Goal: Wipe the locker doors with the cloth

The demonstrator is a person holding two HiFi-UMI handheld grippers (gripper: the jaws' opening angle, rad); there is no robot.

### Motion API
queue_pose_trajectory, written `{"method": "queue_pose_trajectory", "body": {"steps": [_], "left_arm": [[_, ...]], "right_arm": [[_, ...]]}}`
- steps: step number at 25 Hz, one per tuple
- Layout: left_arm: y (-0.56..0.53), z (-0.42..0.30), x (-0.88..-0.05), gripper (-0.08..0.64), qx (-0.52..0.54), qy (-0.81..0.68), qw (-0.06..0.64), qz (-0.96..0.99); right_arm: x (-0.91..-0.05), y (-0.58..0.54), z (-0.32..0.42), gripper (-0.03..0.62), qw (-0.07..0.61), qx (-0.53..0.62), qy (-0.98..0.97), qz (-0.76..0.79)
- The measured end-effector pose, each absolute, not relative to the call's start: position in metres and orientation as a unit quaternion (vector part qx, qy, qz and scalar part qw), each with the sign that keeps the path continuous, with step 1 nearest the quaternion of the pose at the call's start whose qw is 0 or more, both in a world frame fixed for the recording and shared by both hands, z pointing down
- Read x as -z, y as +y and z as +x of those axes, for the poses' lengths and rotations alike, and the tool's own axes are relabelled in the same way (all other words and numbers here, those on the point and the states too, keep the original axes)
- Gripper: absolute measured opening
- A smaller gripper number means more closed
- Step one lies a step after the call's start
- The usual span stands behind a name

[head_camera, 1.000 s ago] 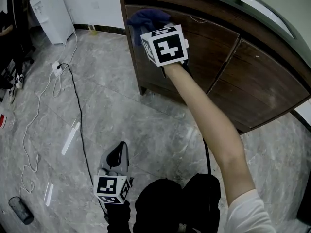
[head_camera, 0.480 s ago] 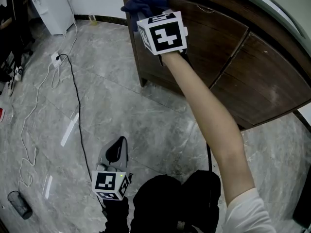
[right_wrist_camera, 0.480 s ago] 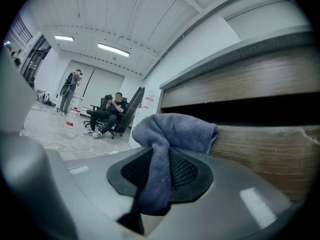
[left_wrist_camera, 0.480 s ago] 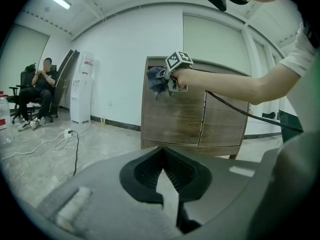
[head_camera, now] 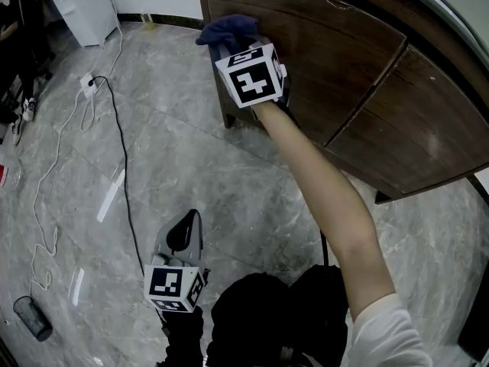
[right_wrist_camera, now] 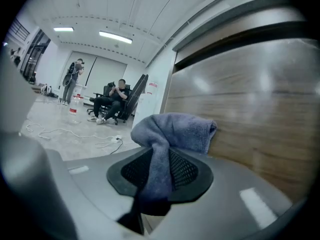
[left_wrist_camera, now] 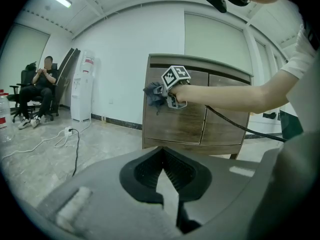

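My right gripper [right_wrist_camera: 159, 159] is shut on a blue-grey cloth [right_wrist_camera: 172, 129]. It holds the bunched cloth [head_camera: 227, 30] against the upper left part of the left brown wooden locker door [head_camera: 336, 44], with its marker cube [head_camera: 252, 75] facing me. The right door [head_camera: 416, 121] is beside it, untouched. My left gripper [head_camera: 186, 232] hangs low near my body over the floor, shut with nothing in it. The left gripper view shows the cloth [left_wrist_camera: 152, 95] on the door [left_wrist_camera: 175, 124] from afar.
A black cable [head_camera: 122, 167] runs across the grey marble floor to a white power strip [head_camera: 89, 82]. A white water dispenser [head_camera: 76, 2] stands far left. White strips [head_camera: 111, 197] and a dark cup [head_camera: 32, 316] lie on the floor. A person [left_wrist_camera: 37, 91] sits in the distance.
My right gripper has slid the cloth down the left door after a slight rise. The left gripper has stayed where it was.
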State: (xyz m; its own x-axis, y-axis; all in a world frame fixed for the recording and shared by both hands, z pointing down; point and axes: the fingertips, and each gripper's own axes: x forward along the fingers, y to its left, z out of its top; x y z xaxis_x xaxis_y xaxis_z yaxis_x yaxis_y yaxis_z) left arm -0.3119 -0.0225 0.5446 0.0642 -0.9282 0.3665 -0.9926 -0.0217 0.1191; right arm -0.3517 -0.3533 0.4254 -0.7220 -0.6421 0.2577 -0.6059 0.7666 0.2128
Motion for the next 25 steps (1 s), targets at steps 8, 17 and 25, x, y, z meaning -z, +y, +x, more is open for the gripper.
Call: {"method": "queue_pose_trajectory", "body": {"steps": [8, 17, 25], "left_arm": [[-0.020, -0.321, -0.557, 0.000, -0.098, -0.680, 0.185, 0.703], [-0.021, -0.321, -0.568, 0.000, -0.102, -0.680, 0.196, 0.699], [-0.014, -0.330, -0.576, 0.000, -0.112, -0.690, 0.202, 0.686]], "right_arm": [[-0.492, -0.352, -0.362, 0.101, 0.198, 0.047, -0.924, 0.323], [-0.559, -0.350, -0.366, 0.100, 0.230, 0.011, -0.923, 0.309], [-0.619, -0.350, -0.368, 0.100, 0.266, -0.010, -0.915, 0.304]]}}
